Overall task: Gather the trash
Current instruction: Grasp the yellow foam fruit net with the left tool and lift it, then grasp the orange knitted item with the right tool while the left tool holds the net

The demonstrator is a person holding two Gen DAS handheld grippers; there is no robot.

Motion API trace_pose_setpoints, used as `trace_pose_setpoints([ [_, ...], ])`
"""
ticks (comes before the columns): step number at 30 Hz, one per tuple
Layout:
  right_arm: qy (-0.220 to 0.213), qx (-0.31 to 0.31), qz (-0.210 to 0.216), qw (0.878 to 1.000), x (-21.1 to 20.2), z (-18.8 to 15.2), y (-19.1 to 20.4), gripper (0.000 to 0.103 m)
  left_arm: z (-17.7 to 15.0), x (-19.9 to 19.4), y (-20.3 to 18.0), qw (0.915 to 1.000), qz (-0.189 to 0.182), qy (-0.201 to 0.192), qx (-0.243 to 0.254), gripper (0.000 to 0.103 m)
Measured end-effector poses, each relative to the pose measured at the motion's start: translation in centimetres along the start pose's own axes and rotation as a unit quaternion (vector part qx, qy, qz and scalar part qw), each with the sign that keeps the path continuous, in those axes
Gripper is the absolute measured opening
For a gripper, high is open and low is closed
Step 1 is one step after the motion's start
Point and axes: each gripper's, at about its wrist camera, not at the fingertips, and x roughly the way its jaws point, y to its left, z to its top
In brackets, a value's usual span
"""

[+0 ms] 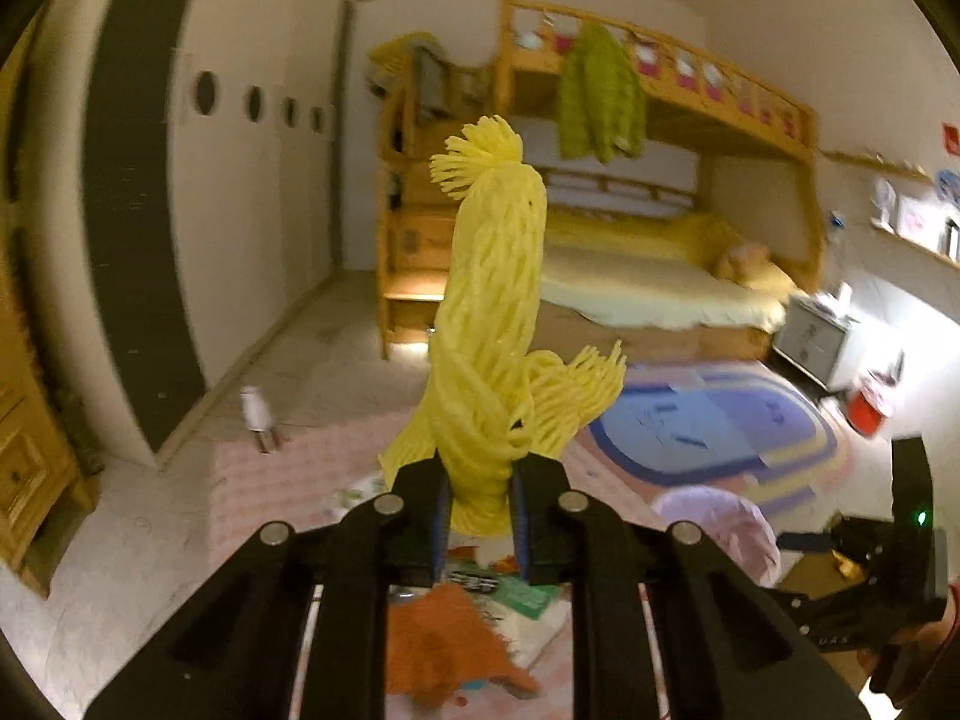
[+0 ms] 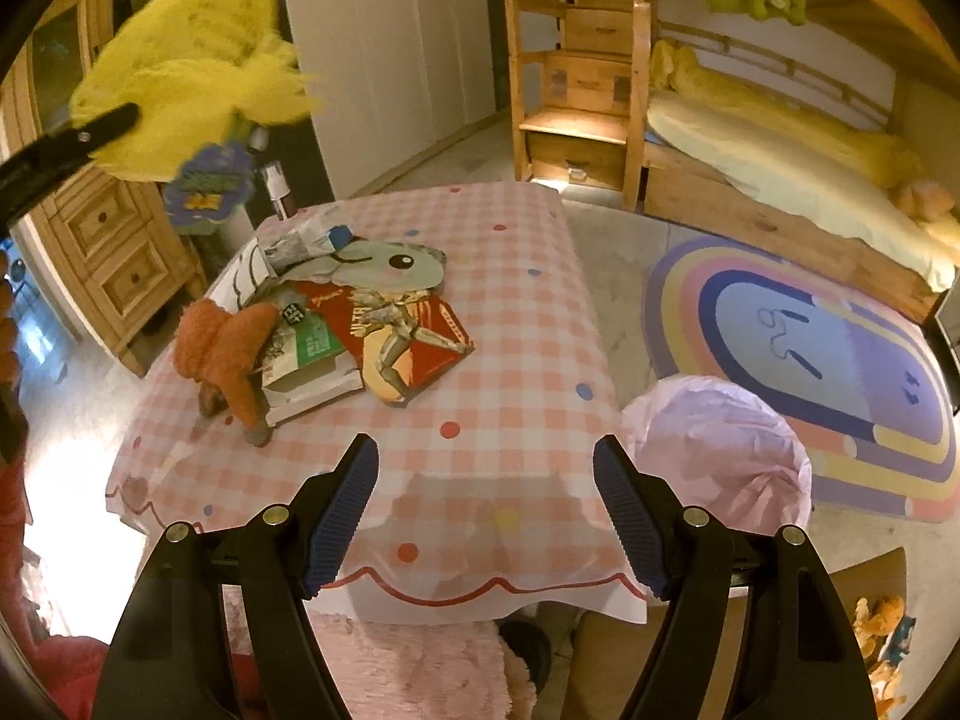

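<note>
My left gripper [image 1: 478,483] is shut on a yellow foam fruit net [image 1: 492,312] and holds it upright high above the table. The net also shows blurred at the upper left of the right wrist view [image 2: 180,72], with the left gripper's finger across it. My right gripper [image 2: 486,480] is open and empty above the near edge of the pink checked table [image 2: 528,324]. A bin lined with a pink bag [image 2: 714,450] stands on the floor just right of the table; it also shows in the left wrist view [image 1: 720,528].
On the table lie an orange plush toy [image 2: 225,348], a red comic book [image 2: 408,336], a green-and-white book [image 2: 306,366], a grey fish-shaped card [image 2: 384,264] and crumpled wrappers [image 2: 288,249]. A small bottle [image 2: 279,186] stands at the far edge. A bunk bed [image 1: 660,228] and rainbow rug [image 2: 810,372] lie beyond.
</note>
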Motion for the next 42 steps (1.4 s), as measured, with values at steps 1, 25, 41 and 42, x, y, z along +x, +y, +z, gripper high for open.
trace_pose_setpoints([
  [1, 0.0, -0.002, 0.002, 1.0, 0.0, 0.0, 0.1, 0.074, -0.1, -0.5, 0.5, 1.0, 0.008, -0.002, -0.004, 0.014],
  [25, 0.035, -0.142, 0.107, 0.983, 8.5, 4.8, 15.2, 0.054, -9.4, -4.1, 11.3, 0.9846, 0.105, 0.047, -0.131, 0.014],
  [41, -0.031, -0.101, 0.174, 0.979, 3.1, 6.8, 14.4, 0.013, -9.2, -6.1, 11.2, 0.984, 0.116, 0.036, -0.13, 0.014],
  [42, -0.051, -0.099, 0.172, 0.979, 1.4, 7.2, 13.8, 0.013, -9.0, -6.2, 10.9, 0.9843, 0.116, 0.033, -0.129, 0.014],
])
